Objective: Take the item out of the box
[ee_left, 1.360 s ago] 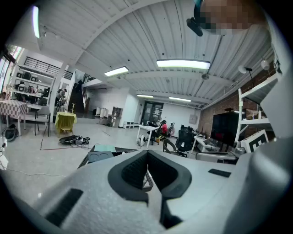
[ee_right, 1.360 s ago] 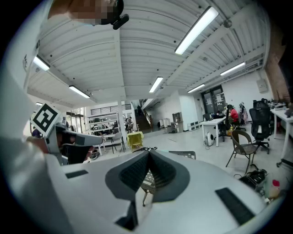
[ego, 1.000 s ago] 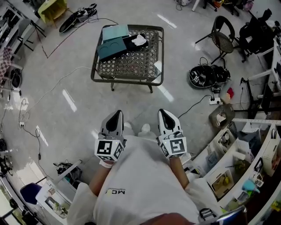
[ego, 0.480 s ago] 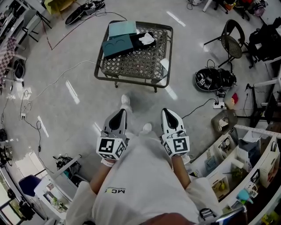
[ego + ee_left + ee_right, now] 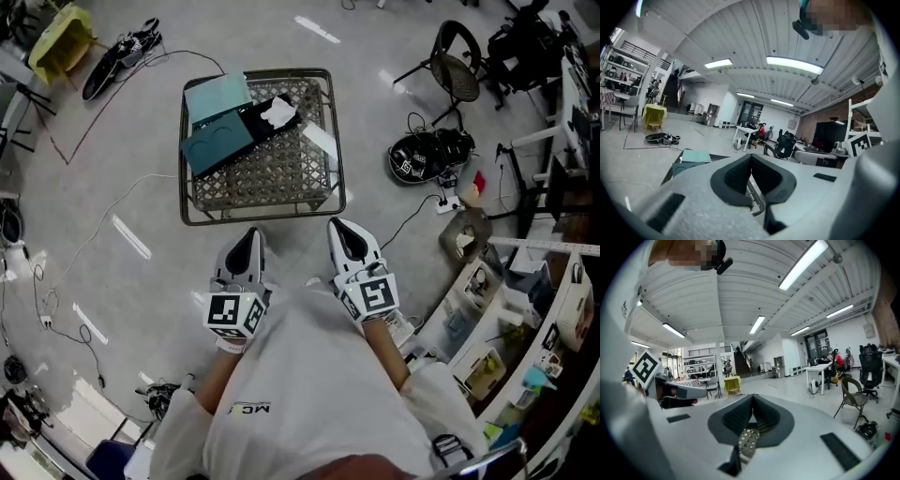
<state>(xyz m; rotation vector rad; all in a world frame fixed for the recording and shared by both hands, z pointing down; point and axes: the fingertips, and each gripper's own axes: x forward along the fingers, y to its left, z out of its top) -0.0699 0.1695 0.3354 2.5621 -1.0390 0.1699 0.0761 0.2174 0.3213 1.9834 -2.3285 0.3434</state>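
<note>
Teal box (image 5: 217,148) lies on the lattice table (image 5: 281,178), upper centre of the frame, with a white item (image 5: 278,112) beside it. Left gripper (image 5: 249,236) and right gripper (image 5: 339,228) hover below, both clenched empty.

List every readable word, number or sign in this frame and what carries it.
"MC" plus a blurred mark: white shirt.
Black bag on the floor: white print, too small to read.
Left gripper and right gripper: square markers only, no words.
</note>
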